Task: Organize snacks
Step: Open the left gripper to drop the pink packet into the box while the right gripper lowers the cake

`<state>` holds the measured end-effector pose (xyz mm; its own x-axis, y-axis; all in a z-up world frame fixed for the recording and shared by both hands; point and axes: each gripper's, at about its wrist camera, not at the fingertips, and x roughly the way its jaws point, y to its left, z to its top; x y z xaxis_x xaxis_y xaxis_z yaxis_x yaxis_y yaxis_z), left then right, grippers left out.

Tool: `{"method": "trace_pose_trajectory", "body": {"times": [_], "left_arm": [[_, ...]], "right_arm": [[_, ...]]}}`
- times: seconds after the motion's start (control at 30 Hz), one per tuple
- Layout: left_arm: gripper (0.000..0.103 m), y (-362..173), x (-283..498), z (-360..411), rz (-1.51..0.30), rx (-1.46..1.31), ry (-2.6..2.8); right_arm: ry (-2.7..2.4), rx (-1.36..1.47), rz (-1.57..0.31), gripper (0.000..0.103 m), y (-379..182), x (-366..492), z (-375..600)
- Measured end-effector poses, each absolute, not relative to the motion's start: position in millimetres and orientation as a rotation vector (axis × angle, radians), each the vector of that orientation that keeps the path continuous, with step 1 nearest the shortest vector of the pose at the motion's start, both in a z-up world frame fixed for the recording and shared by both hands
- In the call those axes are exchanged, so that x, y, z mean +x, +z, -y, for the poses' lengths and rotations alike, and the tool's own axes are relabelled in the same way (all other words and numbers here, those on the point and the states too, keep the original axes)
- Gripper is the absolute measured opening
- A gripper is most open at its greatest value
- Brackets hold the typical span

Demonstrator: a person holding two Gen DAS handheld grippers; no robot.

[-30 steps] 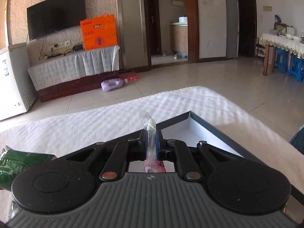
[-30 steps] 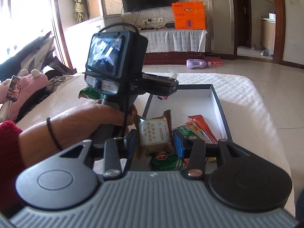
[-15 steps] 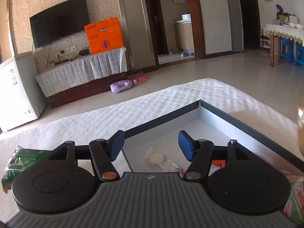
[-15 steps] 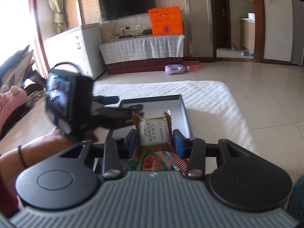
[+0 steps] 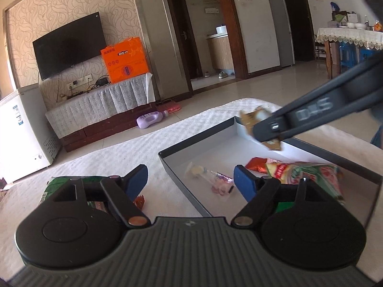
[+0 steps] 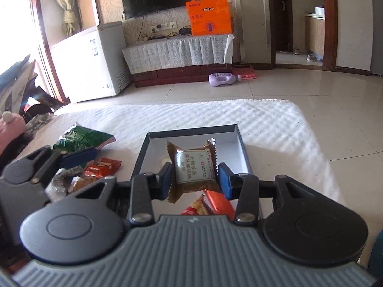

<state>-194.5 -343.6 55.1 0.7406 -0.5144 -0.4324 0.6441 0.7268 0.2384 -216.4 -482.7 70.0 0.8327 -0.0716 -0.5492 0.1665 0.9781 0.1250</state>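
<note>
Left tool (image 5: pixel 190 179): jaws spread wide, gripping nothing; it hangs over the near-left rim of the grey tray (image 5: pixel 182 186).
Right tool (image 6: pixel 194 177): clamped on a brown biscuit packet (image 6: pixel 193 170), held above the tray (image 6: pixel 243 146).
Tray floor: clear-wrapped candy (image 5: pixel 207 176) near the left wall; red and green packets (image 5: pixel 296 170) crowd the near-right part; the far end is bare white.
Outside the tray: green bag (image 6: pixel 80 139) and small red packets (image 6: pixel 101 166) on the white quilted cover (image 6: pixel 275 124), left of the tray.
Right of tray: bare cover up to its edge.
</note>
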Motion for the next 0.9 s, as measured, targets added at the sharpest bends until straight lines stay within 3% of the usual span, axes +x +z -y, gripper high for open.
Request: {"method": "trace_pose_trajectory", "body": {"times": [0.27,0.67,0.9], "left_arm": [[0.085,41,-237,307,-0.480,0.418,-0.613],[0.088,35,-240,306,-0.450,0.399,-0.637],[0.090,33,-247,308,-0.442,0.427,-0.668]], "right_arm": [[-0.105,0.173,-0.591,0.045,61,-190,472],[-0.078,0.115,-0.554,0.044,74,-172,458],[-0.087,0.111,-0.631,0.044,54,-165,463]]}}
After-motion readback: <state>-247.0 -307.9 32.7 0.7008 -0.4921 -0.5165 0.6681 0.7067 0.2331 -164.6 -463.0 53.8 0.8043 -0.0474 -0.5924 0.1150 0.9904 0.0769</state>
